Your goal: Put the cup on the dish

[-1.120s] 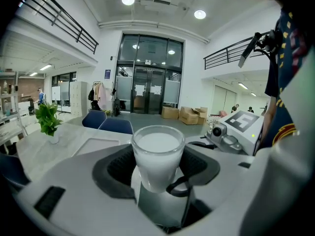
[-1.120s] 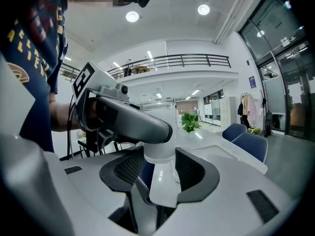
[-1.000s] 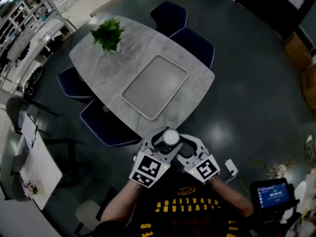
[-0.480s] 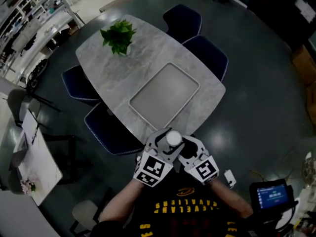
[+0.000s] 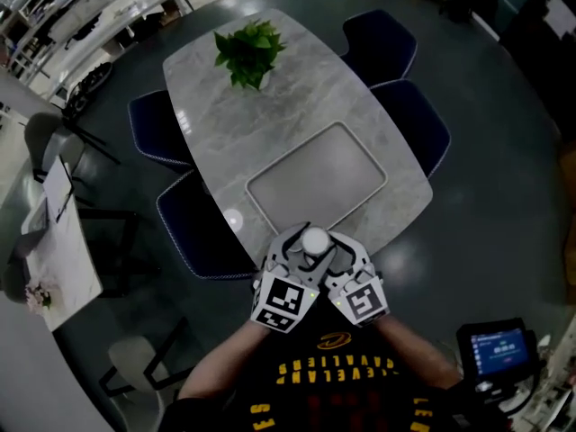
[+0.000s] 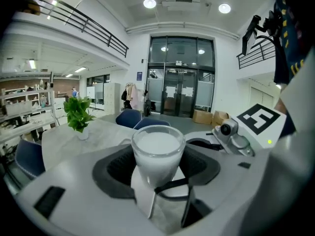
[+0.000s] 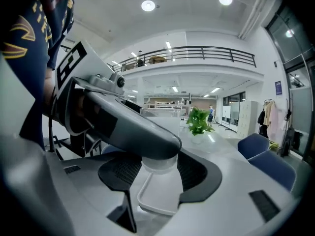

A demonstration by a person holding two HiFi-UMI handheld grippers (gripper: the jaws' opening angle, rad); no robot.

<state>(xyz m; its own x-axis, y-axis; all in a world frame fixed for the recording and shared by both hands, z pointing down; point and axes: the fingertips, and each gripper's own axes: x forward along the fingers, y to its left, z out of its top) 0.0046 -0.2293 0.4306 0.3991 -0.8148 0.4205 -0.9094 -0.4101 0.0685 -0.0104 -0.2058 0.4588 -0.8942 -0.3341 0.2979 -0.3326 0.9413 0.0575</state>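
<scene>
A clear cup [image 5: 315, 239] full of white liquid stands upright between my two grippers, which are pressed close together above the near edge of the marble table [image 5: 270, 106]. My left gripper [image 5: 298, 249] is shut on the cup [image 6: 157, 151], with its black pads against the glass. My right gripper [image 5: 337, 251] has the same cup [image 7: 159, 164] between its jaws, and those jaws are opening; the left gripper's finger crosses in front and hides the cup's top. The dish, a grey rectangular tray [image 5: 317, 180], lies empty on the table just beyond the grippers and shows below the cup [image 7: 156, 196].
A potted green plant [image 5: 249, 52] stands at the table's far end. Dark blue chairs [image 5: 202, 232] flank the table on both sides. A device with a lit screen [image 5: 495, 349] is at lower right, and a white side table [image 5: 49, 232] at left.
The grippers and cup have moved forward to the table's near edge, staying together. The table and tray have slid closer and to the right in the head view.
</scene>
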